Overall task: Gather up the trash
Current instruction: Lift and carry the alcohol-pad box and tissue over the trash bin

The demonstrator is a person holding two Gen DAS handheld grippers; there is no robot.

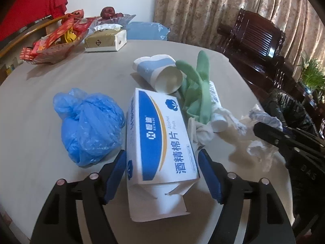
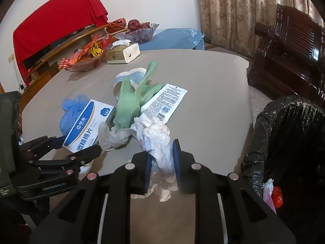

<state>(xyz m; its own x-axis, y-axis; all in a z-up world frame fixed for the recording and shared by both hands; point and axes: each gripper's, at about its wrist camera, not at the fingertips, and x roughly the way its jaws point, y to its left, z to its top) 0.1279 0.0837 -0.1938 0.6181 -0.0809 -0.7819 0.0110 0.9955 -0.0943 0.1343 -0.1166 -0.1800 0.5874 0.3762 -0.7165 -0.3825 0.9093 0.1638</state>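
Left tool [image 1: 162,162] is angling steeply down over the bench [image 1: 50,122], its 2 blue pads standing apart, 1 on each side of the white-and-blue alcohol-pad box [image 1: 160,134]; pads are not pressing on it. Box is lying flat, long axis running away from the tool, torn flap end nearest. Right tool [image 2: 162,160] is also tilting down, pads clamping a crumpled white tissue [image 2: 160,142] that is hanging out both ends of the grip.

Just left of the box: blue plastic bag [image 1: 89,126], bunched. Beyond it: paper cup [image 1: 160,73] on its side, mouth facing the tool; green glove [image 1: 197,89] draping beside it, fingers pointing away; white tube [image 2: 164,101] lying diagonally under the glove.

Bench edge is running close on the right, black-lined bin [image 2: 288,142] standing just past it. Near bench surface is lying open; far-left corner is holding a tissue pack [image 1: 105,40] and snack bowl [image 1: 54,44].
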